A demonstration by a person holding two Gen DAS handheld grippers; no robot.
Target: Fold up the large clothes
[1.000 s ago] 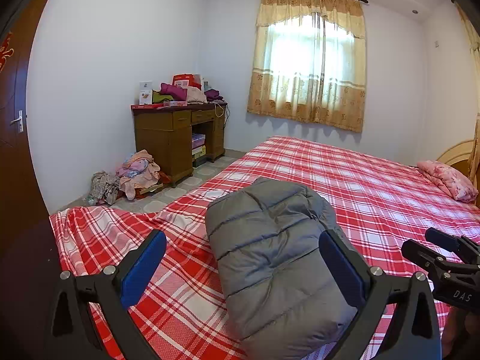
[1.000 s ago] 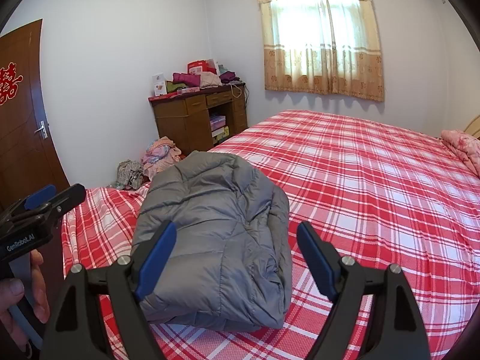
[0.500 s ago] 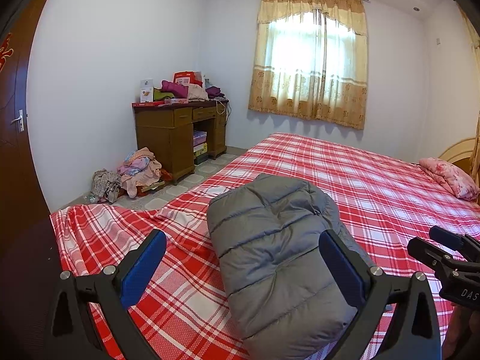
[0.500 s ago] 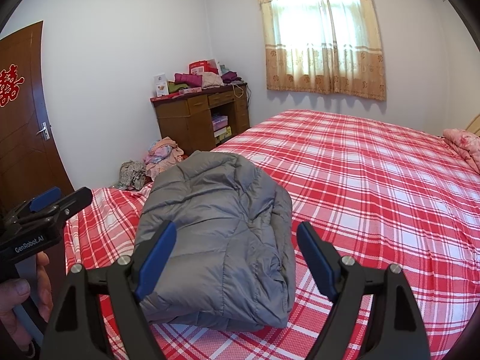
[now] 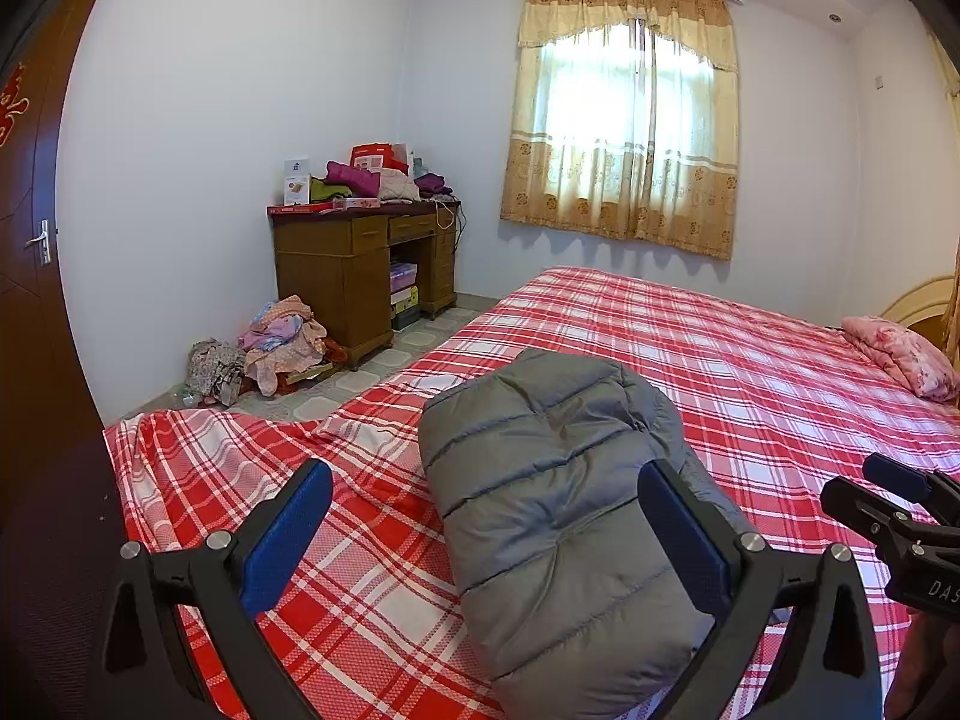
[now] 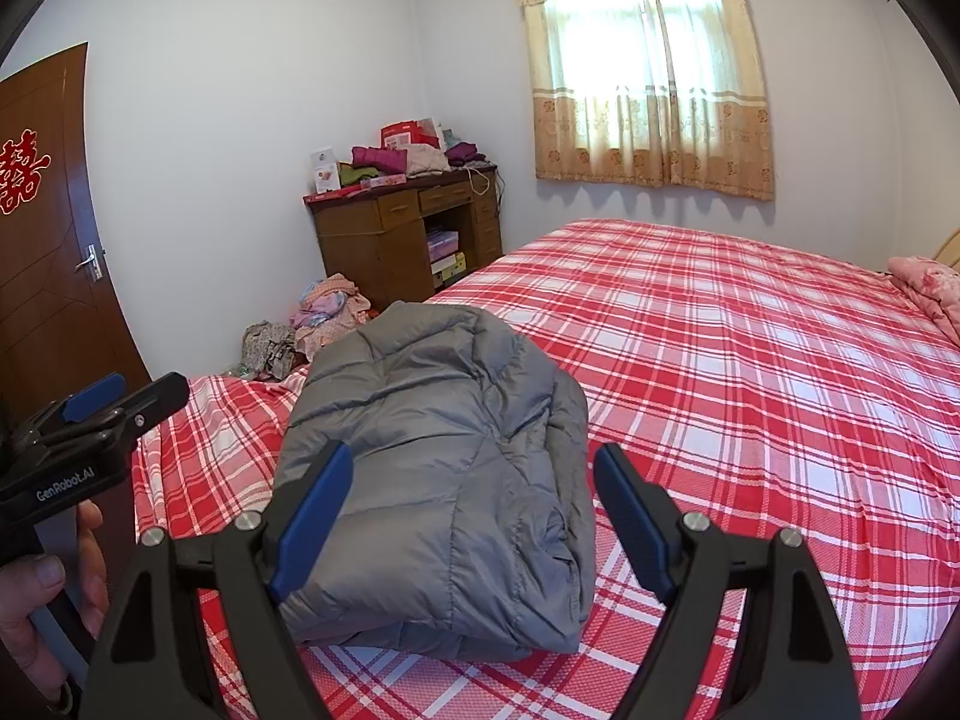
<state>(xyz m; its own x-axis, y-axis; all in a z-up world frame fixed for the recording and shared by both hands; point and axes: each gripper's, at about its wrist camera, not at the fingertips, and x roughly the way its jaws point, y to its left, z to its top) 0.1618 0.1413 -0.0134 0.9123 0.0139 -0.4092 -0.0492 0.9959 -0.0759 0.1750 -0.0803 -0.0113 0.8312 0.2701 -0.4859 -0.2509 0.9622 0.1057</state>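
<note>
A grey puffer jacket [image 5: 552,480] lies folded into a thick bundle near the foot of the red plaid bed [image 5: 750,360]. My left gripper [image 5: 485,471] hovers at the jacket's near end, open, its blue pads [image 5: 288,531] wide apart and holding nothing. The right gripper [image 6: 474,450] is also open in front of the same jacket [image 6: 432,420], with no cloth pinched between its fingers. Each gripper shows in the other's view: the right gripper [image 5: 894,492] at the right edge, the left gripper [image 6: 96,414] at the left edge with a hand [image 6: 42,588] below it.
A wooden desk [image 5: 360,264] piled with clothes and boxes stands against the far wall. A heap of clothes [image 5: 276,342] lies on the floor beside it. A brown door [image 6: 42,252] is at the left, a pink folded quilt [image 5: 900,354] at the bed's far right, and a curtained window [image 5: 624,120] behind.
</note>
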